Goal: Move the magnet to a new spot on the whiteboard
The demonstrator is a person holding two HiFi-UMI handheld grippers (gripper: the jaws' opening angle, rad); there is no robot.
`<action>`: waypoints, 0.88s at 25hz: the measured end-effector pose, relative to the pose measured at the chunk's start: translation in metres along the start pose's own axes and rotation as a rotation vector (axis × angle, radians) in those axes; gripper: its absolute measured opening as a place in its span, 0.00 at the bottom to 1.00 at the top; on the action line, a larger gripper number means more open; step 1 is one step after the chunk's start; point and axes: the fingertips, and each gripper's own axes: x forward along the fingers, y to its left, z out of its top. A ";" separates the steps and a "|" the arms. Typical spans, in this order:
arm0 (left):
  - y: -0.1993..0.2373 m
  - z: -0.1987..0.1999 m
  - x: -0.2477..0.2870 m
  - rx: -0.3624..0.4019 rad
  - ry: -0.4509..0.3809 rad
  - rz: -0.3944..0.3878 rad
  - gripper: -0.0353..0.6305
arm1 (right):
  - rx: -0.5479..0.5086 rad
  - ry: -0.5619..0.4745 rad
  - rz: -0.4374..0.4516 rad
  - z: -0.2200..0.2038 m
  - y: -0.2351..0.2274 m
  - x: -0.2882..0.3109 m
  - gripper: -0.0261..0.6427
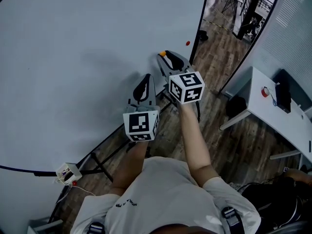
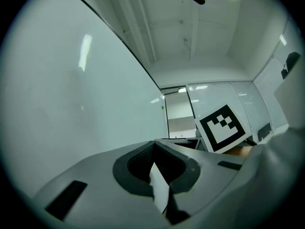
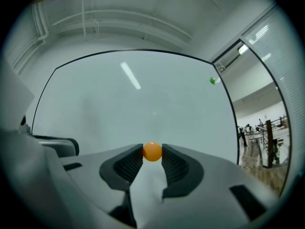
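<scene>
The whiteboard [image 1: 73,57] fills the left of the head view. My right gripper [image 1: 165,55] points at its right part, shut on a small orange magnet [image 1: 163,54]. In the right gripper view the orange magnet [image 3: 152,152] sits pinched between the two pad tips of the right gripper [image 3: 152,149], with the whiteboard [image 3: 143,99] straight ahead; whether it touches the board I cannot tell. My left gripper [image 1: 146,78] hangs beside it, lower left, near the board. In the left gripper view the left gripper [image 2: 153,144] has its jaws together with nothing between them.
A red magnet [image 1: 187,43] sticks near the board's right edge, and a green magnet [image 3: 212,80] shows at its upper right. A white desk [image 1: 273,121] stands at the right on wooden floor. The board's stand legs [image 1: 102,165] and a small white box [image 1: 68,172] lie below.
</scene>
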 end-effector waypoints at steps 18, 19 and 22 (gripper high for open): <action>0.007 -0.001 -0.003 0.010 0.007 0.021 0.06 | -0.030 0.004 0.035 0.000 -0.006 0.032 0.23; 0.007 -0.001 -0.003 0.010 0.008 0.021 0.06 | -0.030 0.005 0.037 -0.001 -0.005 0.033 0.23; 0.006 -0.001 -0.003 0.008 0.006 0.017 0.06 | -0.052 0.008 0.039 -0.001 -0.005 0.036 0.23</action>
